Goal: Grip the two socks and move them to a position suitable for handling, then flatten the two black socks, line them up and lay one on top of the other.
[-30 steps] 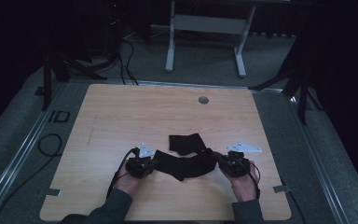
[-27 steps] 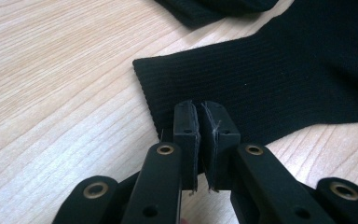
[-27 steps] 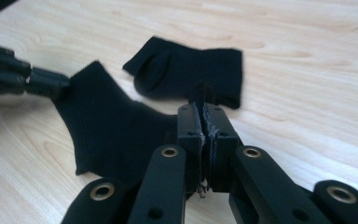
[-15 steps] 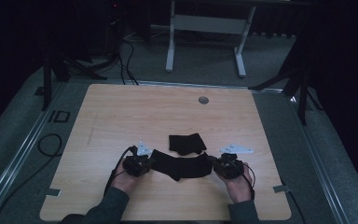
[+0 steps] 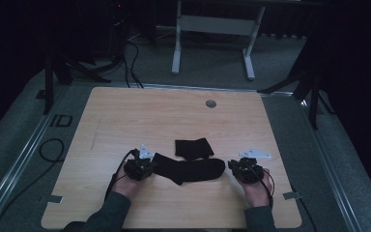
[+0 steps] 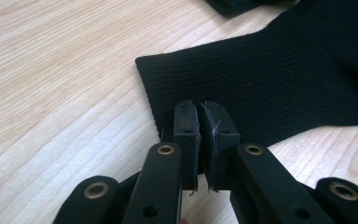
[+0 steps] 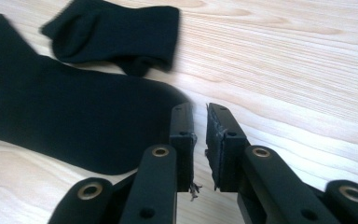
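Going left to right, we've got loads of bare worktop [image 5: 125, 116] on the far left, all the way out to the left edge, plus the whole far half beyond the socks. The near edge sits close under the wrists, so less room there.

Our left gripper [image 5: 139, 168] sits at the cuff end of the long black sock [image 5: 191, 170]. In the left gripper view the jaws are pressed nearly together right at the ribbed cuff [image 6: 242, 93]; it looks like they're pinching the cuff edge, but the fabric runs under the tips and we can't tell for sure.

The sock lies flat across the middle near part of the worktop, stretched between both grippers. Just behind it, touching or nearly so, is the folded black sock [image 5: 193, 148].

Our right gripper [image 5: 244, 169] is at the toe end. In the right gripper view its jaws stand a narrow gap apart with nothing between them, the toe [image 7: 121, 135] lying just left of the left jaw. Right of that there's clear wood to the right edge.
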A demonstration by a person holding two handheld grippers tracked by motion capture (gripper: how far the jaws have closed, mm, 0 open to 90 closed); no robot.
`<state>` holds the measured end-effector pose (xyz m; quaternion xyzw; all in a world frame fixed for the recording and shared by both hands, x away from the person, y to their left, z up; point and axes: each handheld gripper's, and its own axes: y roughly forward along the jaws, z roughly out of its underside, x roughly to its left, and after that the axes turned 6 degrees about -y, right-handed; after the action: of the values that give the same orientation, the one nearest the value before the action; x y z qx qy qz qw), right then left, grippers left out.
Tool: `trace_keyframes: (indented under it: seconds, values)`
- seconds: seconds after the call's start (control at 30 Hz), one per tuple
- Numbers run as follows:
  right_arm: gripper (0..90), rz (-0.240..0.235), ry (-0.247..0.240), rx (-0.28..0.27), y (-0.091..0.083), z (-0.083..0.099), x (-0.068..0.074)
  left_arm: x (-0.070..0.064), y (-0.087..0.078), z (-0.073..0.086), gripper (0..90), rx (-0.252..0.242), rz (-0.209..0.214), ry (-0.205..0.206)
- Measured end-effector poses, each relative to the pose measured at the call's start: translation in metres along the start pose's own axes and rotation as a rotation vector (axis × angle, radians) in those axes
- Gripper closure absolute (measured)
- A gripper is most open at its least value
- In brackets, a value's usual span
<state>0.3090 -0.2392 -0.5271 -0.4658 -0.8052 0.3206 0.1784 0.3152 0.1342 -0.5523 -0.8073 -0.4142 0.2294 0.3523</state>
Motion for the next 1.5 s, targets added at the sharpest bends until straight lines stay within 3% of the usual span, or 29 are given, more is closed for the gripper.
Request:
trace_keyframes:
  seconds: [0.23,0.33,0.43,0.6,0.77,1.27,1.5]
  values:
    - [76.6,-0.008,0.001,-0.015,-0.003,0.001,-0.003,0.002,-0.001,0.0,84.9,0.002,-0.007,-0.003]
    - [76.2,-0.017,-0.011,-0.019,-0.003,0.0,0.0,0.002,-0.001,0.001,84.7,0.002,-0.007,-0.002]
    - [75.8,-0.065,0.003,-0.041,-0.003,-0.002,0.002,0.002,-0.001,0.001,84.6,0.001,-0.01,-0.001]
    - [74.5,-0.078,-0.039,-0.047,-0.002,-0.006,0.01,0.003,-0.001,0.001,84.6,-0.001,-0.002,-0.005]
    - [74.5,-0.089,-0.036,-0.045,0.001,-0.007,0.013,0.003,-0.001,0.001,84.6,-0.006,-0.001,-0.004]
    - [73.7,-0.132,-0.119,-0.032,0.01,-0.015,0.042,0.002,-0.001,0.001,84.5,-0.007,-0.009,0.003]
    - [73.0,-0.16,-0.186,-0.014,0.018,-0.023,0.064,0.002,-0.001,0.002,84.5,-0.013,-0.01,0.001]
